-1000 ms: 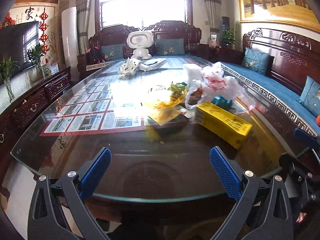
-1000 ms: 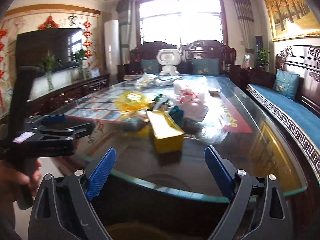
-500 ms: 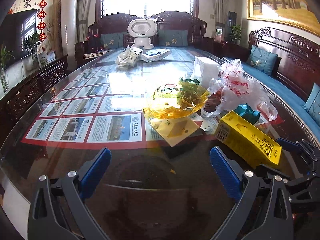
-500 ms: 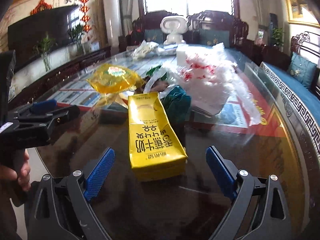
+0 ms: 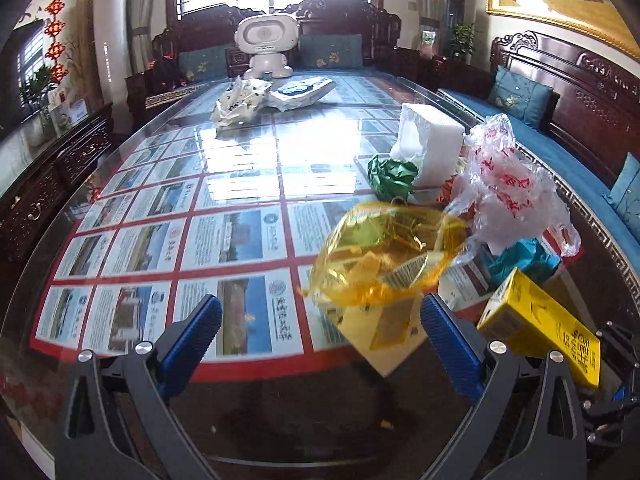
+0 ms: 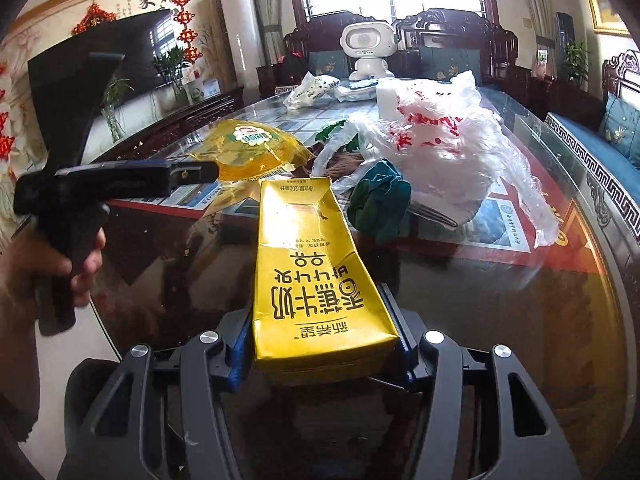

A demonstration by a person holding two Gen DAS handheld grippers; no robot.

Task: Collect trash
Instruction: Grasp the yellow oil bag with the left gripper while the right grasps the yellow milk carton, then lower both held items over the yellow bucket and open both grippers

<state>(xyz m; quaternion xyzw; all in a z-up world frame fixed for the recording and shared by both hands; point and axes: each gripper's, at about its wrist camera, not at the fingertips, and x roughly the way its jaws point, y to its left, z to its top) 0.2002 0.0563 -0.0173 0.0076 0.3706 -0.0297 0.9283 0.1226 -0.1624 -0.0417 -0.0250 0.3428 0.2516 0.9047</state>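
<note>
On the left, a person's hand (image 6: 52,268) grips the handle of the left tongs (image 5: 320,326), which reach in over the near edge of the glass-topped counter (image 5: 240,160). Their blue pads stand wide apart with nothing between them; the yellow transparent wrapper (image 5: 384,256) lies just ahead of the right-hand pad, and its edge overlaps a flat yellow paper piece (image 5: 384,332) on the glass. In the right wrist view the tip of these tongs sits close beside the same wrapper (image 6: 256,148).

Further right, the yellow milk carton (image 6: 316,276) lies flat near the near edge of the counter, its long side running away from the camera. The right tongs (image 6: 320,344) are closing on its near end: both blue pads lie against the carton's two long sides, and the carton fills the gap between them. From the left wrist view the carton (image 5: 540,328) shows at the right, with the dark frame of the right tongs at its end.

Just beyond the carton sit a crumpled teal scrap (image 6: 380,200), a crumpled green scrap (image 5: 392,176) and, to the right, a big clear plastic bag with red print (image 6: 448,136). A white foam block (image 5: 432,140) stands behind them. At the far end of the counter lie white crumpled packaging (image 5: 240,100) and a white toy robot (image 5: 266,46).
</note>
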